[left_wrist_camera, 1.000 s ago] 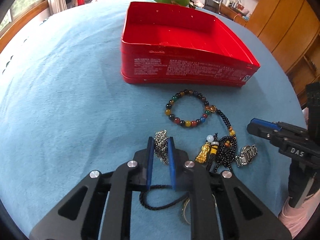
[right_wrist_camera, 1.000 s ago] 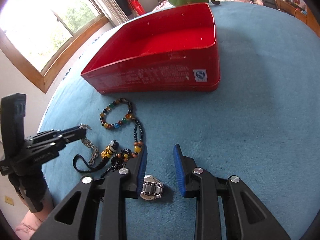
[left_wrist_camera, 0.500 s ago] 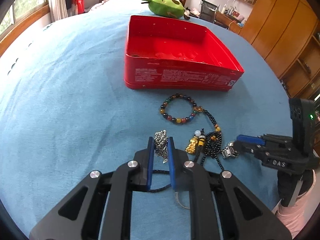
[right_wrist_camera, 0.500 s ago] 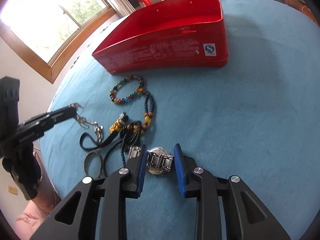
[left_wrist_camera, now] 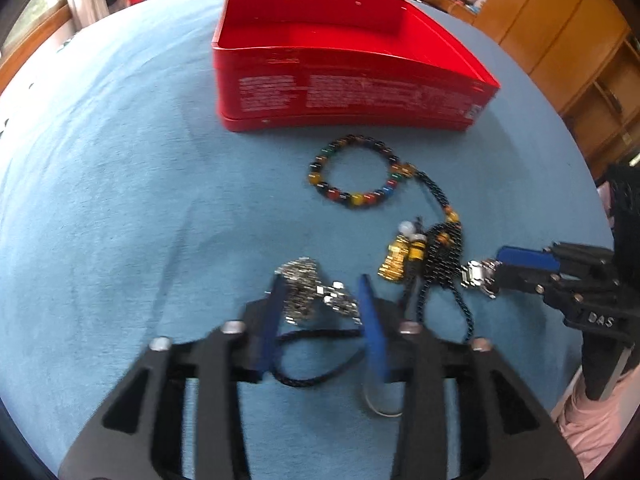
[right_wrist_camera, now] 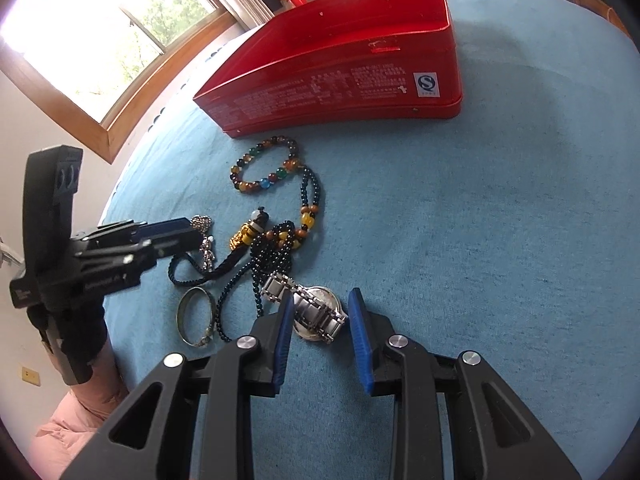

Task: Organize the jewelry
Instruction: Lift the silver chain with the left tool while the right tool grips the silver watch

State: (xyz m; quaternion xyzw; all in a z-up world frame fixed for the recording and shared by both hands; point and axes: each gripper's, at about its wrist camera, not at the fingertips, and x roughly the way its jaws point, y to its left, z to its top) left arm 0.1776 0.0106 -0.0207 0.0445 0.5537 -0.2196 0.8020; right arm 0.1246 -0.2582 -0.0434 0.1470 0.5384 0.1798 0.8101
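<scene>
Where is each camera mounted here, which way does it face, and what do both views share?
Left wrist: on the left gripper, angled down at the silver chain; its jaws are opening around it; the right gripper shows at right.
Right wrist: on the right gripper, angled down at the watch between its pads; the left gripper shows at left.
Shared: red tin, bead bracelet, blue cloth.
</scene>
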